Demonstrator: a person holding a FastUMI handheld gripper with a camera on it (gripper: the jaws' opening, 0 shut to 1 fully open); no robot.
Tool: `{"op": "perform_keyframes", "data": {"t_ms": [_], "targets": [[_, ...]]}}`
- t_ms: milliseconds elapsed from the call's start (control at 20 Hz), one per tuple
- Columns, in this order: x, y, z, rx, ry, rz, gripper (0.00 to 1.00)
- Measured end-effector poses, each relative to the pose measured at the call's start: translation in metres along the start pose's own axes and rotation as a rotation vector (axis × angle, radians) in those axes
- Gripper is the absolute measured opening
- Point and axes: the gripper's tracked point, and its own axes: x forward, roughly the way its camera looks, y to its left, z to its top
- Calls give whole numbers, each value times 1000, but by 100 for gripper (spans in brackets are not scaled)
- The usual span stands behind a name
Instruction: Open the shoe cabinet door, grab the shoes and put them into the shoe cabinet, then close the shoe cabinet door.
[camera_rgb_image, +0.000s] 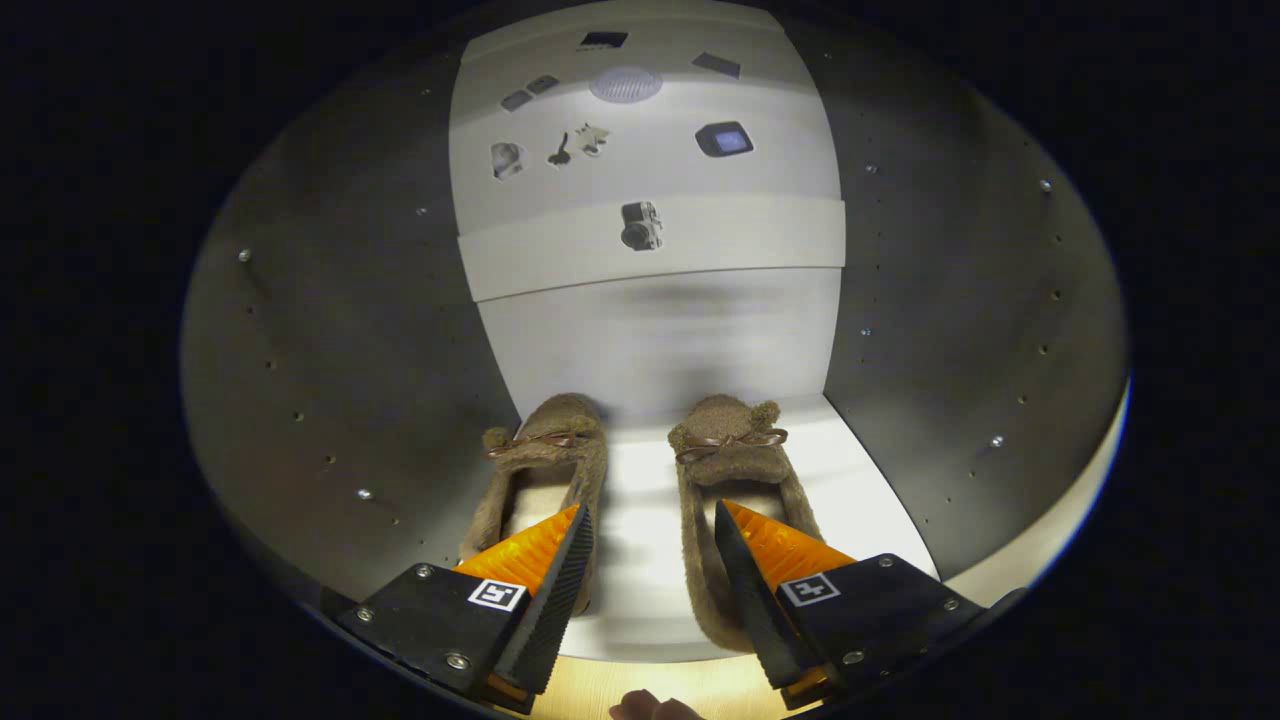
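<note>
my one camera rides on me and looks forward along my two fingers, which stand apart low in its view, into the open shoe cabinet. it sits close at the cabinet's mouth, angled slightly down on the white shelf where a pair of furry brown slippers lies, facing the pale back panel beyond.
</note>
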Motion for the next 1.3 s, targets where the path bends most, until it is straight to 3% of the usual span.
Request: {"op": "perform_keyframes", "data": {"t_ms": [350, 850, 1300], "targets": [[-86, 14, 5, -2, -124, -29, 86], [-208, 12, -20, 14, -197, -67, 93], [-329, -14, -64, 41, -239, 46, 93]]}}
